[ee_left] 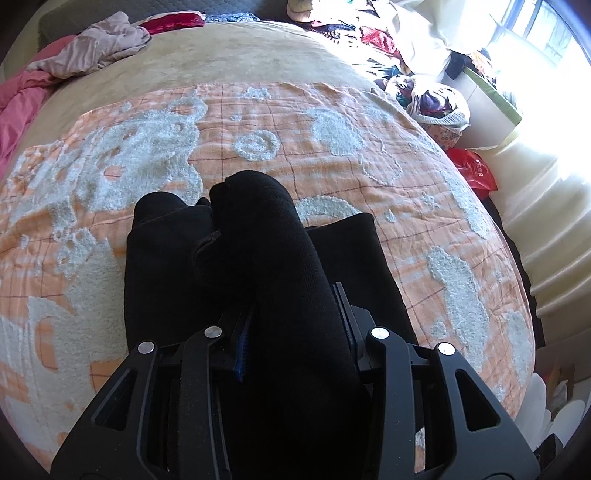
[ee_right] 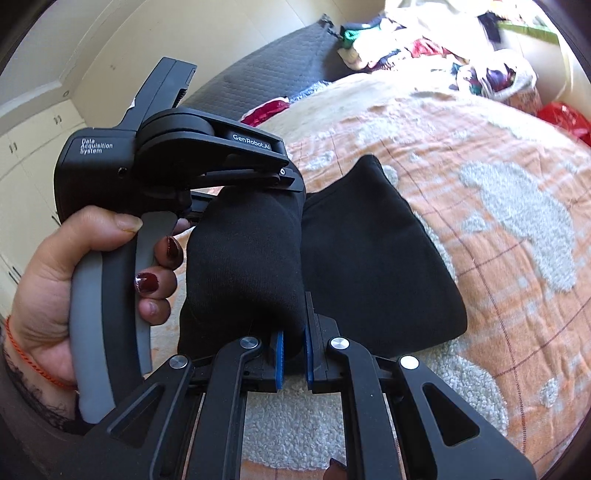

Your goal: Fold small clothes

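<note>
Up close in the left wrist view, the left gripper [ee_left: 295,310] has its fingers partly apart and clamped on a thick roll of the black garment [ee_left: 258,258]. The cloth bulges up between the blue-edged pads and hides the fingertips. The rest of the garment lies flat on the orange blanket [ee_left: 258,122] with fluffy white patterns, spread over a tan bed cover [ee_left: 221,55]. A crumpled beige garment [ee_left: 99,48] lies at the far left corner of the bed, and a pile of mixed clothes [ee_left: 369,29] sits at the far right near the bright window.

From the right wrist view, the right gripper [ee_right: 293,350] has its fingers drawn narrow, pinching a fold of the same black garment [ee_right: 369,258]. The person's left hand [ee_right: 55,277] grips the grey handle of the left gripper [ee_right: 258,177], which clamps the bunched cloth from above. The other part of the garment lies on the blanket to the right.
</note>
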The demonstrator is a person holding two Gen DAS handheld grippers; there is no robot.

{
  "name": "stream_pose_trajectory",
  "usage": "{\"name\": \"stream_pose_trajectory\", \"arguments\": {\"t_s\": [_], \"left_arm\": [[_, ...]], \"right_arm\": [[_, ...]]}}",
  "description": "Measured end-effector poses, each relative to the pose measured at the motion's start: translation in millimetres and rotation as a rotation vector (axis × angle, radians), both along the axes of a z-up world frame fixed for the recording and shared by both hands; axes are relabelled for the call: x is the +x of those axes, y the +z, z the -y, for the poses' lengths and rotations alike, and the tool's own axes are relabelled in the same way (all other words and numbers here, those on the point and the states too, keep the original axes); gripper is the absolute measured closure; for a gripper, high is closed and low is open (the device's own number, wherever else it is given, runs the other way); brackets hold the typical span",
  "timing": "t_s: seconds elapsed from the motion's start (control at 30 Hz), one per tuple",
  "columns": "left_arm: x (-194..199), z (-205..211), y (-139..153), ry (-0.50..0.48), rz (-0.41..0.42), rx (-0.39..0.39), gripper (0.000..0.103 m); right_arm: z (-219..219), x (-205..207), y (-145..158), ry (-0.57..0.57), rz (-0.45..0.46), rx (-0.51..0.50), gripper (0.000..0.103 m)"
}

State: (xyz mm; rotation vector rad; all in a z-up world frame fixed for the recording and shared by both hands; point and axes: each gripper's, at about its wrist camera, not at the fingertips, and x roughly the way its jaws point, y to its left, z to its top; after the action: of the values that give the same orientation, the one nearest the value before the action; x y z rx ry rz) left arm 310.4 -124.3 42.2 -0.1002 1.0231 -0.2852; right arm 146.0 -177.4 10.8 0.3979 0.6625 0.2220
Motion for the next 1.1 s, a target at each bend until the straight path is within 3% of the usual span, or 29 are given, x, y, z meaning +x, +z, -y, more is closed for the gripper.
{"name": "stream_pose_trajectory", "arguments": {"t_s": [0.33,0.37,0.43,0.53,0.63,0.73,0.77,0.8,0.87,0.97,1.1], "left_arm": [[13.0,26.0,-11.5,-0.035,-0.035,0.036,0.062],[13.4,28.5,-11.2,-0.046,-0.03,0.021,0.056],[14.6,31.9,-11.4,-0.062,-0.038,-0.006,0.055],[17.5,34.0,-11.2,-0.079,-0.056,-0.065,0.037],[8.9,30.1,0.8,-0.081,-0.016,-0.11,0.036],[-5.9,16.5,17.5,-0.075,0.061,-0.111,0.034],[-11.1,7.7,22.1,-0.063,0.087,-0.105,0.033],[-14.8,-0.6,24.5,-0.051,0.106,-0.1,0.033],[-22.8,-21.3,26.9,-0.009,0.146,-0.068,0.033],[-33.4,-49.2,21.2,0.048,0.176,-0.01,0.033],[-46.7,-70.5,5.8,0.061,0.167,0.052,0.033]], "right_arm": [[37.4,13.0,-19.8,-0.021,-0.126,0.265,0.094],[42.0,13.9,-22.0,-0.025,-0.141,0.285,0.094],[49.6,14.7,-28.6,-0.032,-0.17,0.343,0.094],[58.5,16.8,-37.7,-0.036,-0.205,0.427,0.094],[70.1,18.6,-44.8,-0.028,-0.236,0.532,0.092],[77.8,19.9,-43.0,-0.002,-0.246,0.569,0.082],[77.3,15.8,-39.1,0.005,-0.238,0.566,0.067],[78.1,15.7,-33.4,0.026,-0.223,0.554,0.044],[79.5,14.5,-23.7,0.046,-0.194,0.525,0.032],[82.2,12.9,-9.3,0.029,-0.155,0.444,0.023],[82.1,51.5,-8.4,0.088,-0.211,0.43,0.022]]}}
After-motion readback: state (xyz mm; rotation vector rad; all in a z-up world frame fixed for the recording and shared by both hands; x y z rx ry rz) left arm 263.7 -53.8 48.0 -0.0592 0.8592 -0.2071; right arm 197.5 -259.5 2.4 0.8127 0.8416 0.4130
